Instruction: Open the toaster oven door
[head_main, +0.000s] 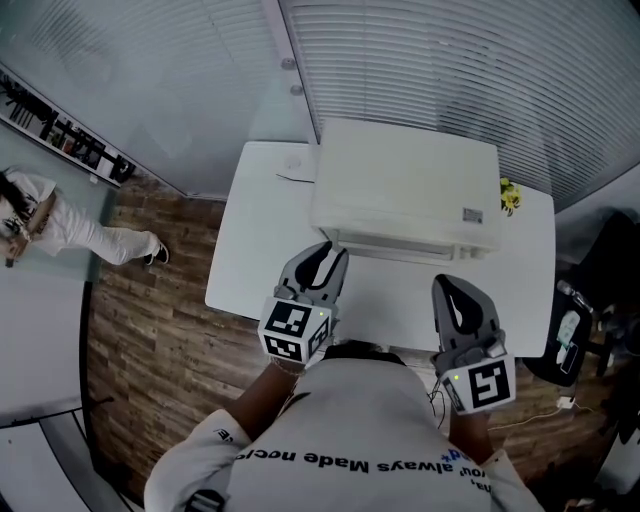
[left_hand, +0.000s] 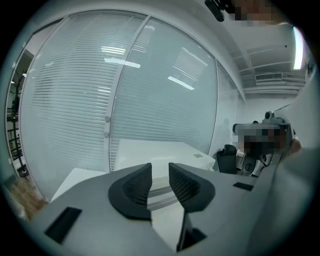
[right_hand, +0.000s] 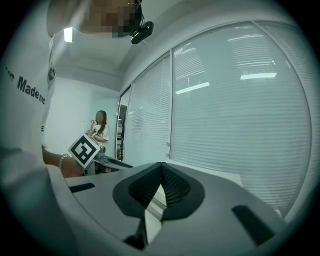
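From your head view, the white boxy toaster oven (head_main: 405, 185) sits on the white desk (head_main: 245, 275), with your left claw (head_main: 322, 260) at its front edge, perhaps touching. In the left gripper view, the left claw gapes, gripping nothing. In the right gripper view, your right claw (right_hand: 161, 166) is closed and empty.

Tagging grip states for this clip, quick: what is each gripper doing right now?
Left gripper: open, jaws apart, nothing gripped.
Right gripper: shut, empty.

Head cam steeply down; gripper cams near-level, all share toaster oven (head_main: 405, 190).
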